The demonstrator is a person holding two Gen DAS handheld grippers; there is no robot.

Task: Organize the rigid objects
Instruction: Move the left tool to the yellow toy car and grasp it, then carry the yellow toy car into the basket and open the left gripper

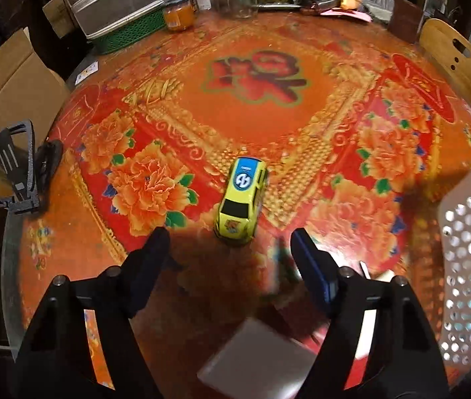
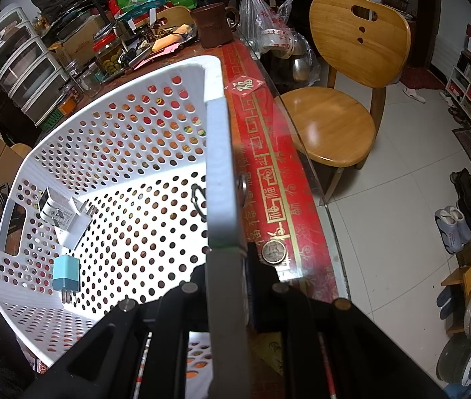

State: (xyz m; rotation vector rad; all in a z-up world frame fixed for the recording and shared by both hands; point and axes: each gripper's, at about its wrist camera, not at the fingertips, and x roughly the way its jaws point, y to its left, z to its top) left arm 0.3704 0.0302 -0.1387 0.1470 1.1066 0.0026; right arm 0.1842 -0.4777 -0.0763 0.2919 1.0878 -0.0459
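My left gripper [image 1: 228,242] has its jaws apart with nothing between them, and the little yellow-green toy car with the blue roof [image 1: 240,199] sits just ahead of the tips. My right gripper [image 2: 227,266] is clamped shut on the rim of the white perforated plastic basket [image 2: 119,139] — good anchor. I'd say drop straight down, straddle the car's sides, not bumper to bumper, squeeze once both pads are level, then lift — no dragging it over the slick red floral tablecloth [image 1: 252,116].
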